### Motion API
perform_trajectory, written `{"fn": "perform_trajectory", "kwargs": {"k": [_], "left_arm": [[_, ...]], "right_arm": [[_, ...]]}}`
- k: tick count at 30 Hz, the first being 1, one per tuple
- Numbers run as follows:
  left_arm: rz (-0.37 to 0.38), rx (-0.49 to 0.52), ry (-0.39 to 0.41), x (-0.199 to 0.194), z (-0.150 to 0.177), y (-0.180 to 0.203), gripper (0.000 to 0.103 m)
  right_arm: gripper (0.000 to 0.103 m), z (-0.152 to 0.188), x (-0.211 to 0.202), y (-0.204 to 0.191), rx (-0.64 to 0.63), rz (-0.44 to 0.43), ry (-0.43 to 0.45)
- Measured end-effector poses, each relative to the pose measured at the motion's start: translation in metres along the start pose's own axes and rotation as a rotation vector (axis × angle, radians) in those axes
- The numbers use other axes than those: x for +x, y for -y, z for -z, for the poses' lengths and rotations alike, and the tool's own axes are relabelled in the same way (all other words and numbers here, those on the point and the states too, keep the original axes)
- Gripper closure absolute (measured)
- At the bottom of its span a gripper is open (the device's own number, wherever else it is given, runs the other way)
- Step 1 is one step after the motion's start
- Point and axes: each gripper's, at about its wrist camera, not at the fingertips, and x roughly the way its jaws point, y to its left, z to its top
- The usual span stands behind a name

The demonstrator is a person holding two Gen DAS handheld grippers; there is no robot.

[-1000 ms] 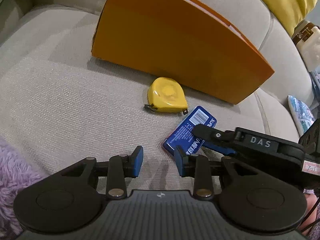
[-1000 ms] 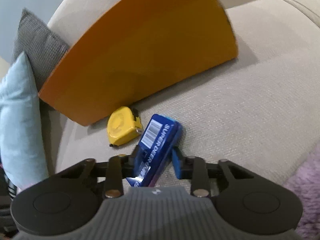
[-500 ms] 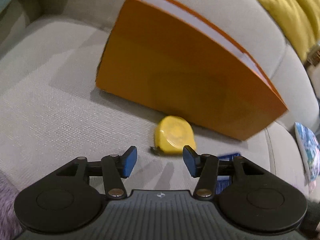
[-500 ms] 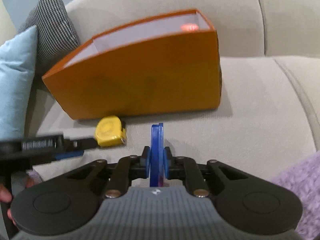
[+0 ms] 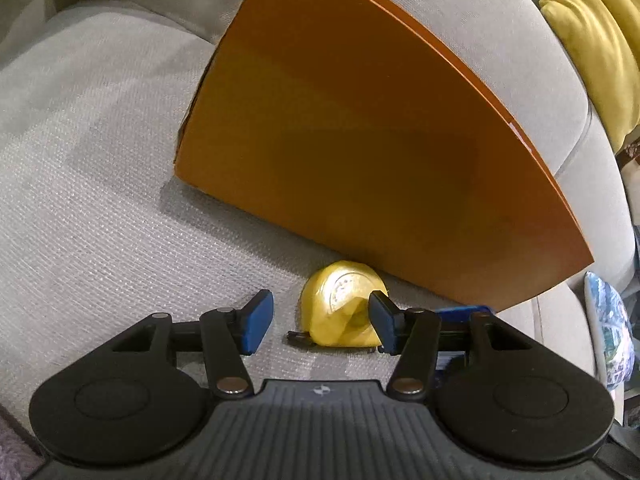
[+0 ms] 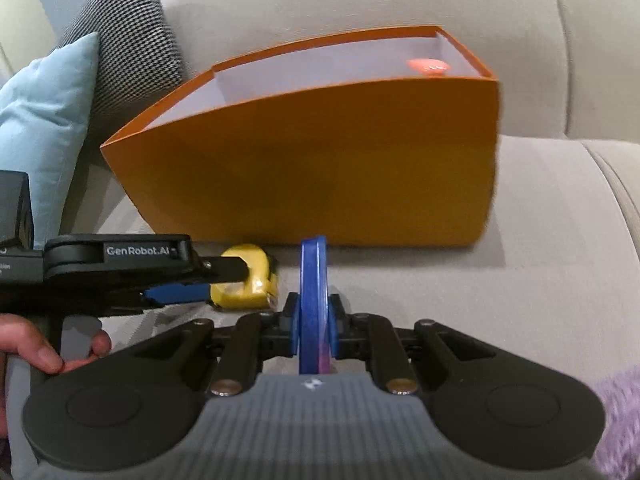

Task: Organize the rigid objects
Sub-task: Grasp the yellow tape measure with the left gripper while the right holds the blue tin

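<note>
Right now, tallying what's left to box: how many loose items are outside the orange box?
2: the tape measure on the sofa beside the box; the blue tin in the right gripper.

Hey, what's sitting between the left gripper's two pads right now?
The yellow tape measure, lying on the sofa against the orange box. The left gripper is open around it, pads not pressing. The left wrist view shows it.

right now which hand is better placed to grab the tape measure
Left: the left gripper is open right at the tape measure. The right gripper is shut on the blue tin.
</note>
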Motion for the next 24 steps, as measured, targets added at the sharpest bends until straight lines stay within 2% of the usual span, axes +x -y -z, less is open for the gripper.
{"fn": "perform_trajectory", "kwargs": {"k": [9, 12, 13, 18, 24], "left_arm": [[0.006, 0.059, 0.030, 0.003, 0.010, 0.008, 0.043], [0.016, 0.064, 0.043, 0.004, 0.011, 0.008, 0.049], [0.025, 0.069, 0.043, 0.004, 0.011, 0.009, 0.056], [0.022, 0.072, 0.032, -0.010, 0.018, 0.004, 0.063], [0.041, 0.079, -0.018, -0.032, 0.035, -0.004, 0.075]], "right_arm": [[0.089, -0.011, 0.028, -0.002, 0.052, -0.032, -0.048], [0.089, -0.013, 0.030, -0.005, 0.062, -0.047, -0.062], [0.089, -0.013, 0.031, -0.007, 0.057, -0.040, -0.064], [0.089, -0.010, 0.029, -0.012, 0.035, -0.040, -0.077], [0.089, 0.010, 0.014, -0.017, 0.005, -0.050, -0.103]]}}
